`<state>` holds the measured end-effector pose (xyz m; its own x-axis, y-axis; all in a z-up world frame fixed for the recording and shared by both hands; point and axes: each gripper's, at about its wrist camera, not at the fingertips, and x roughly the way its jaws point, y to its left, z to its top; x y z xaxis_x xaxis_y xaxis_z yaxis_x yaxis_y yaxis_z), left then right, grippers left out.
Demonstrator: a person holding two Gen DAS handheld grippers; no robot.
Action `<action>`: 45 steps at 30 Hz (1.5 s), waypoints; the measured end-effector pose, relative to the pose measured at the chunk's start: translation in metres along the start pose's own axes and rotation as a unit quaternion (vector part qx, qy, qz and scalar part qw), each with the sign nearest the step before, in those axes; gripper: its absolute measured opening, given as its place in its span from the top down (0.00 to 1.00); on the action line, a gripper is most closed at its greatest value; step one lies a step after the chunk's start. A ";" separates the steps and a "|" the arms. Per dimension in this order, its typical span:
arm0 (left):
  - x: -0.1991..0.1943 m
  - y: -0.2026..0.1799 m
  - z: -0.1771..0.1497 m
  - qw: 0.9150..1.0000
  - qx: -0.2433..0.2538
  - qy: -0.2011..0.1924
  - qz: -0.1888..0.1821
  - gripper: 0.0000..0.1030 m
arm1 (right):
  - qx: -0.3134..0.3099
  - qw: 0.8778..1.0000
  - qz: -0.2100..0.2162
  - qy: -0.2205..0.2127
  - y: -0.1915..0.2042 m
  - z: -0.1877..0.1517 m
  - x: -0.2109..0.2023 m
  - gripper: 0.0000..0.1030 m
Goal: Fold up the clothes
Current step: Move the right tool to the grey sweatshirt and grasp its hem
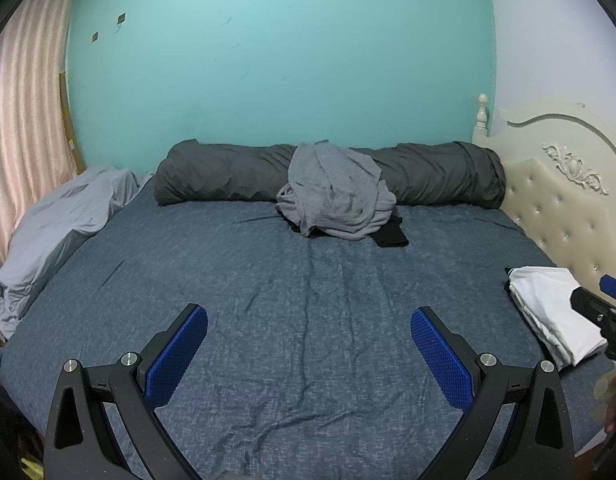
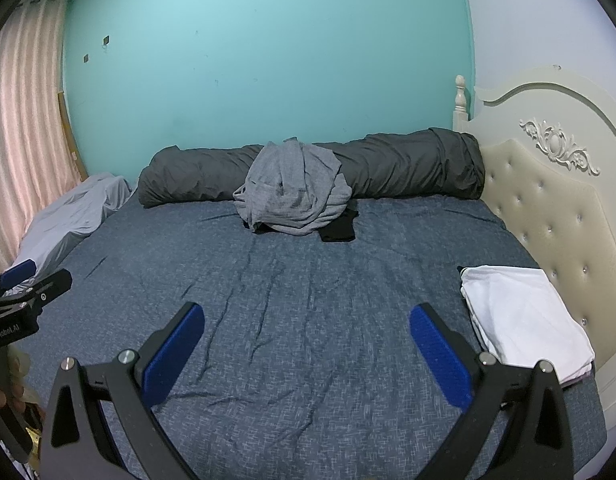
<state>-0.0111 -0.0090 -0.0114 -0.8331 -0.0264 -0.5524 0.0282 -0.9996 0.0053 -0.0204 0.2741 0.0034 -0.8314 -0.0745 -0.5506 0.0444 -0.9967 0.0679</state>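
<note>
A grey garment was seen in a crumpled heap at the far side of the bed, leaned against a long dark rolled quilt by the green wall. Something black was tucked under the heap, with one end poking out. A white garment was laid flat and folded near the cream headboard, so some folding looked done while the grey heap was left loose. The left gripper and the right gripper were held low over the near part of the bed, both with jaws wide apart and nothing between them. The grey cloth was judged to be soft, light and floppy, so it would sag and bunch when lifted. A hem or shoulder edge at the top of the heap looked like the best place to be pinched. No boxes or baskets were seen.
</note>
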 end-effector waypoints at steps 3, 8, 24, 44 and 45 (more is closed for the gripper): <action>0.010 0.006 -0.003 1.000 -0.006 0.006 0.002 0.00 | 0.006 1.000 -0.001 0.002 -0.004 -0.001 0.006 0.00; 0.038 0.015 -0.005 1.000 -0.014 0.016 0.004 0.00 | 0.011 1.000 0.006 0.001 -0.006 -0.003 0.022 0.00; 0.249 0.043 0.001 0.998 -0.043 0.052 -0.011 0.00 | 0.027 0.998 0.027 0.052 -0.019 -0.003 0.214 0.00; 0.449 0.093 0.042 0.986 -0.095 0.137 -0.026 0.00 | 0.018 0.989 0.053 0.135 0.020 0.061 0.485 0.08; 0.457 0.096 0.044 0.985 -0.096 0.142 -0.028 0.00 | 0.018 0.990 0.050 0.134 0.022 0.066 0.497 0.08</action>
<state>-0.4134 -0.1172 -0.2270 -0.6496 0.0594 -0.7579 0.1143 -0.9780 -0.1746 -0.4689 0.2168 -0.2140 -0.6472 -0.1824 -0.7402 0.0952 -0.9827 0.1590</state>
